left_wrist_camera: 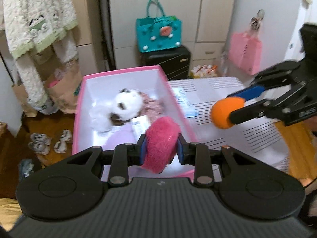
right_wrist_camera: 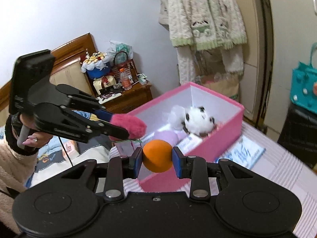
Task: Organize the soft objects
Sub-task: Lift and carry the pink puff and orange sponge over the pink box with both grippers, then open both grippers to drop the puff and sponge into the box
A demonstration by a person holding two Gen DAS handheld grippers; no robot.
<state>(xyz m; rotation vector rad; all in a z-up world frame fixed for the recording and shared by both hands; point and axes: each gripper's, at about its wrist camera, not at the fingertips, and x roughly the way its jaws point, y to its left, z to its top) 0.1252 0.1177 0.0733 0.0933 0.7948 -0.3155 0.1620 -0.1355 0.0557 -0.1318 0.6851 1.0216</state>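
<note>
A pink box (left_wrist_camera: 174,99) (right_wrist_camera: 227,130) with a white inside stands open on a striped bed cover. In it lie a white plush panda (left_wrist_camera: 126,105) (right_wrist_camera: 198,122), a pink patterned cloth (left_wrist_camera: 152,105) and a lilac soft item (right_wrist_camera: 168,136). My left gripper (left_wrist_camera: 161,148) (right_wrist_camera: 126,128) is shut on a fuzzy pink plush toy (left_wrist_camera: 161,144) (right_wrist_camera: 128,126), held over the near end of the box. My right gripper (right_wrist_camera: 157,159) (left_wrist_camera: 227,109) is shut on an orange ball (right_wrist_camera: 157,155) (left_wrist_camera: 223,112), to the right of the box above the cover.
A striped white cover (left_wrist_camera: 227,107) carries a flat blue-printed packet (right_wrist_camera: 243,152) beside the box. Behind stand a teal bag (left_wrist_camera: 158,31) on a black case (left_wrist_camera: 168,61), a pink bag (left_wrist_camera: 244,51) and hanging fleece clothes (left_wrist_camera: 37,19). A cluttered wooden nightstand (right_wrist_camera: 128,97) is at the left. A person's hand (right_wrist_camera: 31,136) holds the left gripper.
</note>
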